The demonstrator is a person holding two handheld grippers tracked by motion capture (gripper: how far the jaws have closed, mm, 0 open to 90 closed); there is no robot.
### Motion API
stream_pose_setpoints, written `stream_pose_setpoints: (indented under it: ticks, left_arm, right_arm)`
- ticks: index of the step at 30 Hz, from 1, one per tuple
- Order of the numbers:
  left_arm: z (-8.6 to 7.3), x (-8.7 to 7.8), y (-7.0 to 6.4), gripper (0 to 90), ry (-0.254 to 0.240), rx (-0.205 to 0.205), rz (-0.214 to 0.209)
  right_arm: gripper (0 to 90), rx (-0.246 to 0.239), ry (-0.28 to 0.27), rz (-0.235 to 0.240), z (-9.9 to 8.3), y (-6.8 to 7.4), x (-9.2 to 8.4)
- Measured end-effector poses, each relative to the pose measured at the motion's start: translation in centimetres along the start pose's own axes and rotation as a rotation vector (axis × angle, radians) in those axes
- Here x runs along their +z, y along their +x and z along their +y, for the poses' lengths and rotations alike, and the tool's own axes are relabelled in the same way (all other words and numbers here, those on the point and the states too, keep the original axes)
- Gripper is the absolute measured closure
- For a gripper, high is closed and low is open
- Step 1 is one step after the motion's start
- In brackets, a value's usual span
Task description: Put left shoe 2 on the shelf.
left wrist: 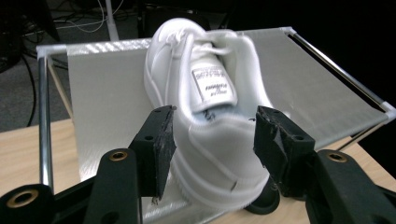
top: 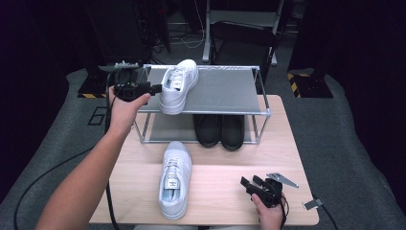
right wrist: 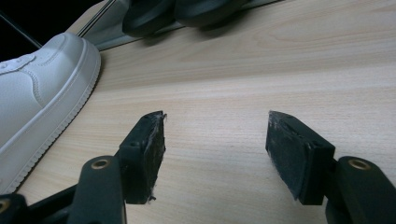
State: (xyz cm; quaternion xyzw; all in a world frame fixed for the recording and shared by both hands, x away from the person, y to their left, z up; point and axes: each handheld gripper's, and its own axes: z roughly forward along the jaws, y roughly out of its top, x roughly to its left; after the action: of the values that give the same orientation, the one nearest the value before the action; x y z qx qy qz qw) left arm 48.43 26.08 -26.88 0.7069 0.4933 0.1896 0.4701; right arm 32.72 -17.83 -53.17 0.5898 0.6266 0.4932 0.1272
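A white shoe point(top: 178, 86) lies on the top shelf of a metal rack point(top: 225, 88), toe pointing away and heel hanging over the front rail. My left gripper point(top: 158, 88) reaches it from the left. In the left gripper view the jaws of the left gripper point(left wrist: 215, 144) press on both sides of the white shoe's point(left wrist: 210, 116) heel. A second white shoe point(top: 174, 179) lies on the table in front of the rack. My right gripper point(top: 261, 184) rests low over the table at the front right, open, and nothing sits between the jaws of the right gripper point(right wrist: 215, 149).
A pair of black shoes point(top: 220, 129) stands on the rack's lower shelf, right of centre. The wooden table point(top: 230, 158) has bare room between the second white shoe point(right wrist: 37, 93) and my right gripper. A dark chair point(top: 244, 43) stands behind the rack.
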Motion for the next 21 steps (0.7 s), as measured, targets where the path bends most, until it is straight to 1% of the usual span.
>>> stream_pose_setpoints:
  ticks: [1, 3, 4, 5, 6, 7, 8, 9, 11, 12, 16, 18, 19, 21]
  left_arm:
    - [-0.4, -0.1, 0.2, 48.3, -0.003, -0.004, -0.004]
    - [-1.7, -0.3, 0.6, 48.4, 0.009, -0.016, -0.01]
    - [-2.5, -0.5, 0.9, 48.5, 0.011, -0.025, -0.017]
    - [-3.0, -0.6, 1.1, 48.7, 0.009, -0.034, -0.021]
    - [-3.8, -0.7, 1.4, 48.8, 0.008, -0.035, -0.015]
    - [-4.3, -0.7, 1.5, 48.8, 0.015, -0.034, -0.009]
    - [-4.8, -0.8, 1.8, 49.1, 0.017, -0.034, -0.005]
    - [-5.3, -0.8, 2.0, 49.2, 0.021, -0.039, -0.004]
    - [-6.2, -0.9, 2.4, 49.4, 0.017, -0.05, 0.003]
    - [-6.7, -1.0, 2.5, 49.5, 0.019, -0.046, 0.008]
    - [-8.2, -1.0, 2.6, 49.9, 0.025, -0.031, 0.024]
    - [-8.9, -1.1, 2.7, 49.9, 0.026, -0.034, 0.017]
    - [-9.2, -1.2, 2.8, 49.8, 0.035, -0.018, 0.01]
    - [-9.9, -1.3, 2.8, 49.8, 0.027, -0.015, 0.016]
  right_arm:
    - [37.1, -0.004, 0.001, 0.004, 0.0, 0.2, 0.1]
    - [37.1, -0.015, 0.008, 0.001, 0.0, 0.5, 0.1]
    - [37.1, -0.021, 0.005, 0.004, 0.1, 0.6, 0.2]
    - [37.1, -0.024, 0.012, 0.006, 0.1, 0.9, 0.2]
    - [37.1, -0.032, 0.011, 0.007, 0.1, 1.0, 0.3]
    - [37.1, -0.035, 0.016, 0.006, 0.1, 1.2, 0.3]
    - [37.1, -0.042, 0.008, 0.01, 0.2, 1.2, 0.3]
    - [37.1, -0.045, 0.017, 0.006, 0.2, 1.4, 0.3]
    - [37.2, -0.049, 0.017, 0.007, 0.3, 1.5, 0.3]
    - [37.2, -0.053, 0.01, 0.01, 0.3, 1.6, 0.4]
    - [37.4, -0.057, 0.019, 0.01, 0.3, 1.7, 0.5]
    - [37.5, -0.057, 0.023, 0.016, 0.2, 1.9, 0.6]
    - [37.6, -0.061, 0.024, 0.015, 0.2, 1.9, 0.6]
    - [37.6, -0.063, 0.028, 0.014, 0.3, 2.1, 0.6]
